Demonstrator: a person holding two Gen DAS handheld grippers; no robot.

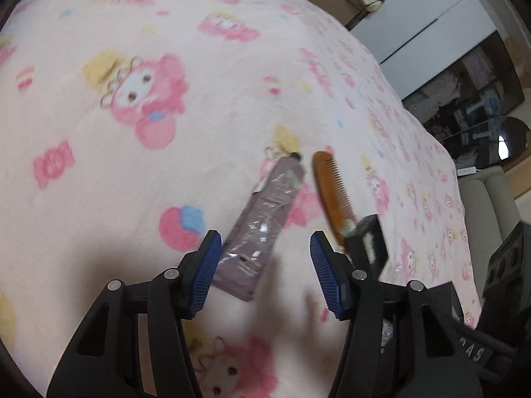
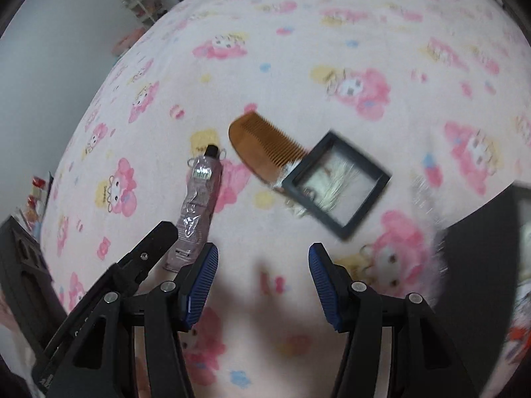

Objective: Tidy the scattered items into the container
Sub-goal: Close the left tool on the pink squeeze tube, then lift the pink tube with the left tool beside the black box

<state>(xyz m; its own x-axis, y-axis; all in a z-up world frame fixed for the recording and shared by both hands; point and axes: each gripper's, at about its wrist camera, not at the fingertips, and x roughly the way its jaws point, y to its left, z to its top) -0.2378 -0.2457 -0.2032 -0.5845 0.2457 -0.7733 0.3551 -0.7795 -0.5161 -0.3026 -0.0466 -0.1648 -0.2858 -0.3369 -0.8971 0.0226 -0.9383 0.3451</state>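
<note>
Both my left gripper (image 1: 265, 272) and right gripper (image 2: 264, 285) gape empty; soft, crinkly tube (image 1: 262, 225) likely light, slippery, best pinched mid-body.

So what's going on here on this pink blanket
A person holds a two-finger gripper in each hand over a pink cartoon blanket. Both the left gripper and the right gripper are open and hold nothing. A tube, a wooden comb and a small black frame lie loose on the blanket; the comb's end touches the frame. Nothing is picked up yet.
</note>
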